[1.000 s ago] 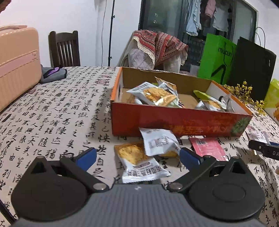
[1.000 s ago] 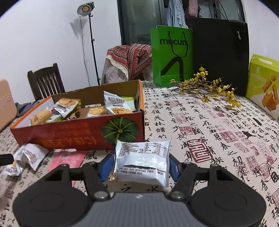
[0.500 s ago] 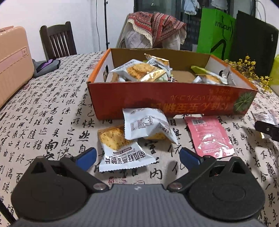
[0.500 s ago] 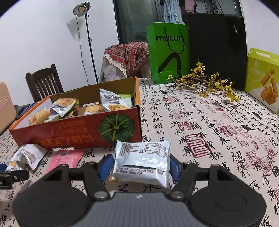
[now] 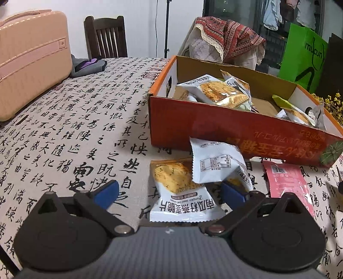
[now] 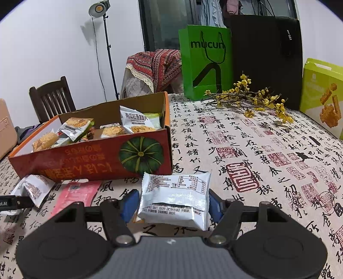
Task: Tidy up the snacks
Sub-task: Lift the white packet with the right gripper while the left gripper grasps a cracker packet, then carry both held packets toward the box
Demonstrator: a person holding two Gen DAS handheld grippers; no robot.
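Between right gripper [image 6: 170,203] fingers (blue-tipped): snack packet [image 6: 174,198]

each hand-held gripper [image 5: 169,194] [image 6: 170,202]: grey body, black round-lobed linkages, silver pivot screws, blue fingertips [image 5: 106,194].

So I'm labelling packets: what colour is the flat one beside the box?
Pink-red flat packet, clearest in the left wrist view.

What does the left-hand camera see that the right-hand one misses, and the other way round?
Only the left wrist view shows the pink suitcase and the open left gripper over a snack packet lying on the table. Only the right wrist view shows the studio lamp, the yellow-green snack box and the right gripper shut on a white packet. Both show the orange box of snacks, the green bag and the pink packet.
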